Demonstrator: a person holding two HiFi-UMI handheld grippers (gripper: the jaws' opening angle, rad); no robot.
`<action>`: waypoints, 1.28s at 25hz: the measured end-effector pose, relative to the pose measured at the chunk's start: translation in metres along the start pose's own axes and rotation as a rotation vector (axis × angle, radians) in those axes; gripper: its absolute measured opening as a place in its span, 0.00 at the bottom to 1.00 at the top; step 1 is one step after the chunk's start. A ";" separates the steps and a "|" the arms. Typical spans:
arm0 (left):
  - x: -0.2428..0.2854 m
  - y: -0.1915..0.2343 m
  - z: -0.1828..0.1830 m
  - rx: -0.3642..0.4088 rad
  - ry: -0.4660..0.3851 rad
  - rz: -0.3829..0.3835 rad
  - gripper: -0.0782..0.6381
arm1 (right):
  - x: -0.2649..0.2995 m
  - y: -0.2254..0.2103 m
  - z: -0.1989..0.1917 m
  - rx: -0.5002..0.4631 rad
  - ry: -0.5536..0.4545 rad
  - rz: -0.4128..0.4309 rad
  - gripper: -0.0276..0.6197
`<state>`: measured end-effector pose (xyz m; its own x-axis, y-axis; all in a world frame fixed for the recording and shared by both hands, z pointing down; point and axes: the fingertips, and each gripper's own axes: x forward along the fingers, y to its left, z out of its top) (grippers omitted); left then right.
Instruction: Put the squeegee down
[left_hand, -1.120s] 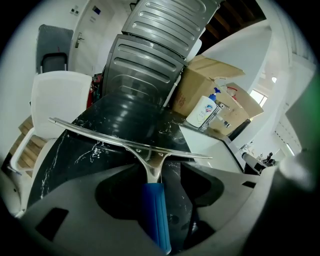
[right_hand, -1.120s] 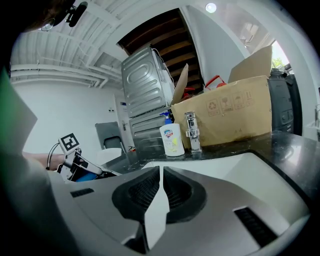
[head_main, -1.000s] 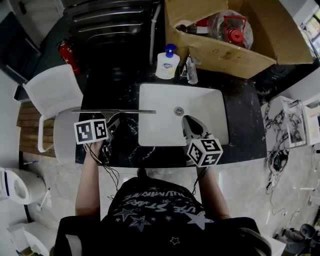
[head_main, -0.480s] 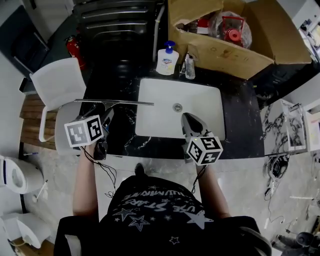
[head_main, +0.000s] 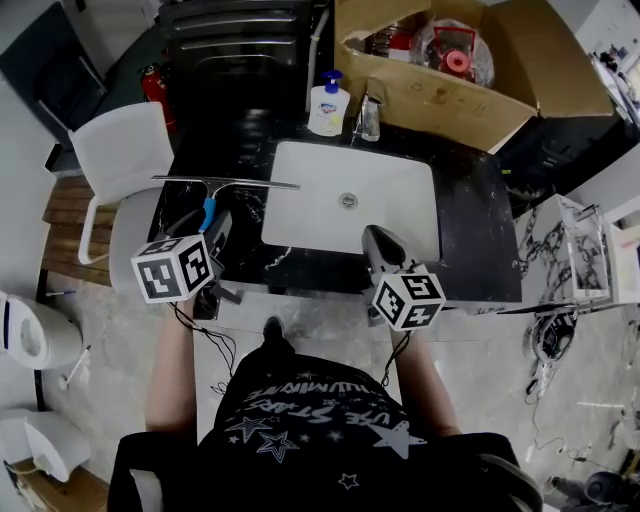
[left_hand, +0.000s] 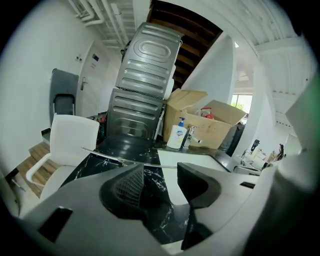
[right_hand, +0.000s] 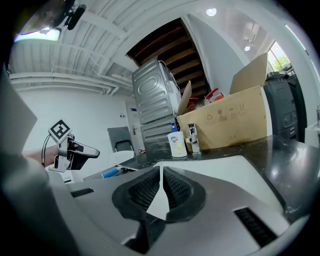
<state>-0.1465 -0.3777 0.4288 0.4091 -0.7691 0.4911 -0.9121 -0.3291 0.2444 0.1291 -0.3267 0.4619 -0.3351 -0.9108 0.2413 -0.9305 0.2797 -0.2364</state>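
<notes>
The squeegee (head_main: 225, 183) is lying flat on the bench (head_main: 478, 225), upper left of the frame. The left hand-held gripper (left_hand: 161, 175) is hanging released, jaws closing on nothing; retreat clear of the handle. The right hand-held gripper (right_hand: 160, 187) is staying clenched, empty. The soap bottle (head_main: 328, 105) label is reading illegibly.

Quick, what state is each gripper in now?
Left gripper: open, jaws closing, nothing between them.
Right gripper: shut, empty.
</notes>
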 end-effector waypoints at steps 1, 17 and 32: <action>-0.004 -0.005 -0.004 0.009 -0.003 0.003 0.43 | -0.007 0.000 -0.002 -0.004 0.002 0.004 0.13; -0.083 -0.077 -0.089 0.091 -0.039 0.101 0.15 | -0.107 0.027 -0.041 -0.072 0.056 0.113 0.12; -0.119 -0.105 -0.175 0.039 0.053 0.128 0.14 | -0.152 0.040 -0.074 -0.080 0.098 0.178 0.12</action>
<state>-0.0950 -0.1562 0.4910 0.2897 -0.7766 0.5594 -0.9567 -0.2525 0.1449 0.1318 -0.1544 0.4850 -0.5045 -0.8118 0.2940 -0.8627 0.4603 -0.2094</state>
